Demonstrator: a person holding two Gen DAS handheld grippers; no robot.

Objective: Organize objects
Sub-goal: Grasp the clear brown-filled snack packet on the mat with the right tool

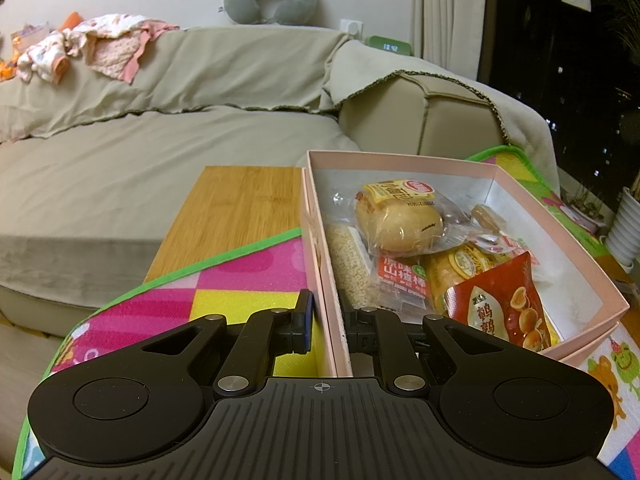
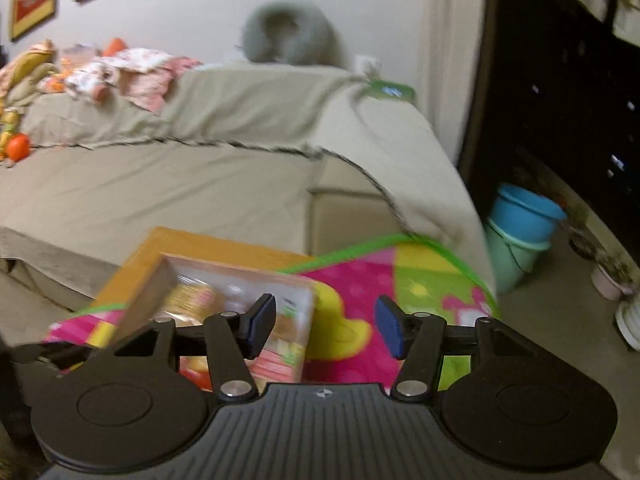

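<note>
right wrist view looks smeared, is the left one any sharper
Yes: the left wrist view is crisp, print on the red snack packet readable; the right wrist view is motion-blurred, the pink box and neck pillow smeared. Both bend straight edges, fisheye.

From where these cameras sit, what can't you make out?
- Left view: the left tool straddles the pink box wall; its inner finger hides the contact.
- Left view: the red snack pouch covers the packets beneath it.
- Right view: motion blur smears the box's contents.
- Right view: the right tool is open; its body hides the mat below.
</note>
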